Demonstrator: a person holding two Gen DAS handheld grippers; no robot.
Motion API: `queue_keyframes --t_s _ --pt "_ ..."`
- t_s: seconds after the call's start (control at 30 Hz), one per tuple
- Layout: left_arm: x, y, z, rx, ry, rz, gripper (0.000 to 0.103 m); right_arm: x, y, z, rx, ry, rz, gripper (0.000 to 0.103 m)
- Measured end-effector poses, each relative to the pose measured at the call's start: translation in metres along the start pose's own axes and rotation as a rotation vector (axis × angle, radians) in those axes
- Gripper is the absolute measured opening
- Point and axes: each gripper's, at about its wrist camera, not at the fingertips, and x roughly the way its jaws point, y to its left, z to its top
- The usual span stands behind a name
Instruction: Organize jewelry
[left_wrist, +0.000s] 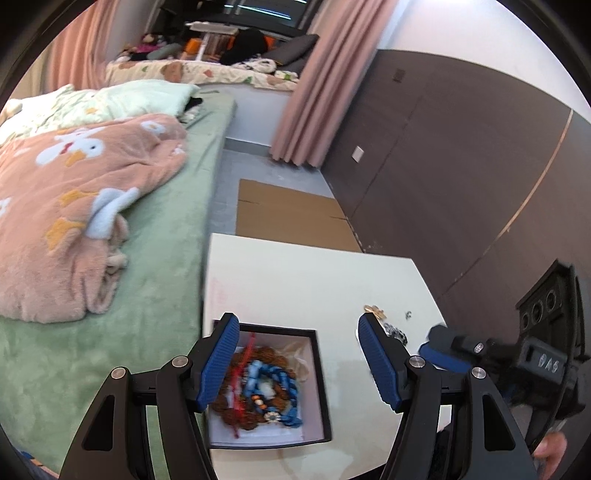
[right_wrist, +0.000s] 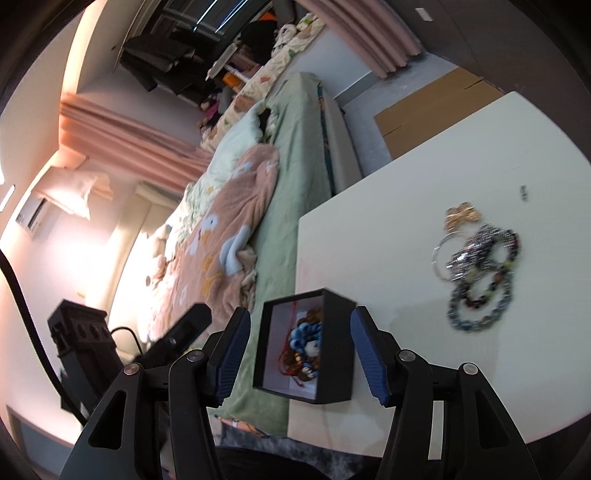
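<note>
A black box (left_wrist: 320, 373) with a white lining stands on the white table (left_wrist: 314, 280). It holds brown and blue bead bracelets (left_wrist: 266, 387) and a red cord. My left gripper (left_wrist: 299, 363) is open and empty above the box. My right gripper (right_wrist: 301, 352) is open and empty, its jaws either side of the box (right_wrist: 336, 347) without touching. Loose jewelry (right_wrist: 480, 273) lies on the table right of the box: silver bangles, dark bead bracelets and a gold piece (right_wrist: 461, 214). The right gripper also shows in the left wrist view (left_wrist: 447, 350).
A bed with green sheet (left_wrist: 177, 229) and pink blanket (left_wrist: 74, 206) borders the table's left edge. Flat cardboard (left_wrist: 291, 214) lies on the floor beyond the table. A dark panelled wall (left_wrist: 461, 166) runs along the right. A tiny dark item (right_wrist: 523, 192) lies further back.
</note>
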Motion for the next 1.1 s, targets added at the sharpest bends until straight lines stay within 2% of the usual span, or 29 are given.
queue_keyframes --t_s 0.03,0.1,0.33,0.5,0.7,0.83,0.97,1.1 --pt "0.004 -0.005 -0.001 0.011 0.007 -0.003 0.068 -0.006 -0.004 0.002 0.011 -0.015 -0.01 0.071" --pt "0.009 -0.012 -0.002 0.024 0.017 -0.009 0.068 -0.018 -0.013 0.006 0.03 -0.053 -0.042 0.081" --pt "0.03 -0.037 -0.006 0.061 0.054 -0.032 0.068 -0.05 -0.047 0.018 0.134 -0.12 -0.105 0.082" --pt "0.045 -0.057 -0.009 0.085 0.075 -0.051 0.068 -0.063 -0.07 0.022 0.197 -0.119 -0.131 0.082" --pt "0.064 -0.078 -0.014 0.119 0.1 -0.066 0.068 -0.071 -0.08 0.023 0.202 -0.117 -0.141 0.082" --pt "0.079 -0.087 -0.016 0.136 0.125 -0.075 0.062 -0.072 -0.086 0.026 0.204 -0.106 -0.15 0.082" --pt "0.097 -0.093 -0.02 0.142 0.159 -0.066 0.047 -0.068 -0.098 0.029 0.224 -0.097 -0.161 0.082" --pt "0.116 -0.099 -0.024 0.166 0.185 -0.044 0.041 -0.065 -0.108 0.032 0.239 -0.085 -0.167 0.082"
